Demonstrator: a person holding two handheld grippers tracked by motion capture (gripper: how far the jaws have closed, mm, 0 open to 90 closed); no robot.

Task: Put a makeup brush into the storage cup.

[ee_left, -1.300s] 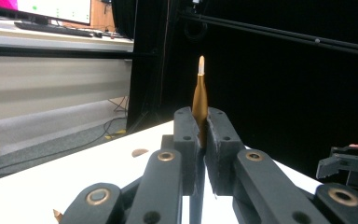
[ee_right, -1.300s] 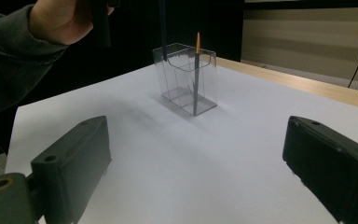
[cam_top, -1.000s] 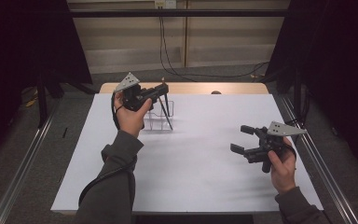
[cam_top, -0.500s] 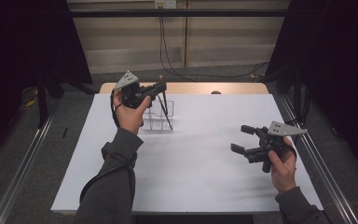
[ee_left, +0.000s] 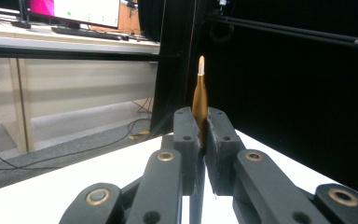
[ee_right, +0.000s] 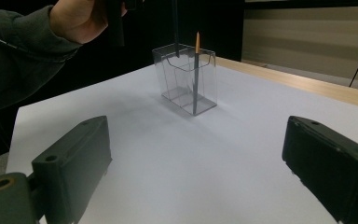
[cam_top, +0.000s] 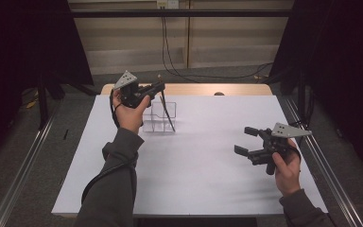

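The left gripper (cam_top: 157, 88), jaws clamped on a gold-tipped pen (ee_left: 199, 109) held upright, hovers at 12 o'clock above the clear plastic holder (cam_top: 159, 115), while the right gripper (cam_top: 246, 140), jaws apart, waits at 4 o'clock.

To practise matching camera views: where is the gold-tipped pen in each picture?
High view: pen upper left of centre, leaning in the clear box.
Left gripper view: pen centre, upright between the shut jaws.
Right gripper view: pen top centre, standing in the box.
Shared landmark: the white table.
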